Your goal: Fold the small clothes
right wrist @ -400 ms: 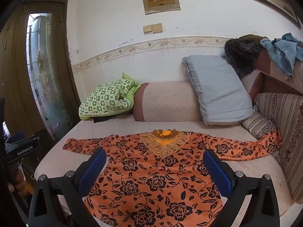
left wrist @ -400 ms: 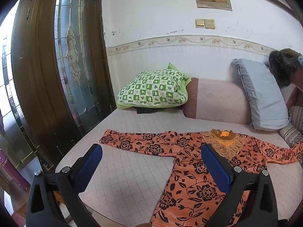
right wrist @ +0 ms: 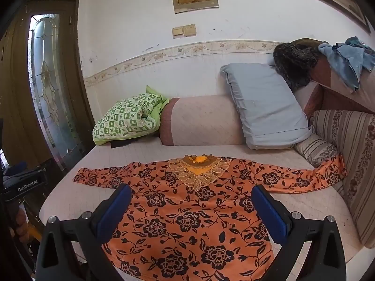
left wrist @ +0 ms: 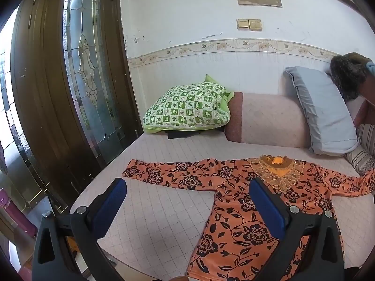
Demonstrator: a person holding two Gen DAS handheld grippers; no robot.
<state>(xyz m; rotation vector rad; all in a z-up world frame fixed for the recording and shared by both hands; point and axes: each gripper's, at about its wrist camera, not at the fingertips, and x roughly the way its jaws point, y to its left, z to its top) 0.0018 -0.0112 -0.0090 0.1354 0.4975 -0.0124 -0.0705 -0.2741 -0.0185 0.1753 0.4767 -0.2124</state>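
An orange long-sleeved top with black flowers [left wrist: 236,222] [right wrist: 187,215] lies flat and spread out on the pale bed [left wrist: 152,210] [right wrist: 293,208], lace collar toward the wall and both sleeves stretched sideways. My left gripper [left wrist: 187,201] hovers open over the bed's near edge, above the top's left side below the left sleeve. Over the top's lower body my right gripper [right wrist: 191,207] stands open too. Nothing is between either pair of blue pads. The left gripper's body [right wrist: 23,182] shows at the left edge of the right wrist view.
A green checked pillow [left wrist: 187,107], a pink bolster [left wrist: 269,119] and a grey pillow [left wrist: 323,112] line the wall. Striped cushions [right wrist: 346,154] bound the bed's right side, under a furry item [right wrist: 295,63] and blue cloth [right wrist: 346,58]. A wooden glass door [left wrist: 82,82] stands left.
Both views have shifted very slightly; the top lies as before and both grippers remain wide open.
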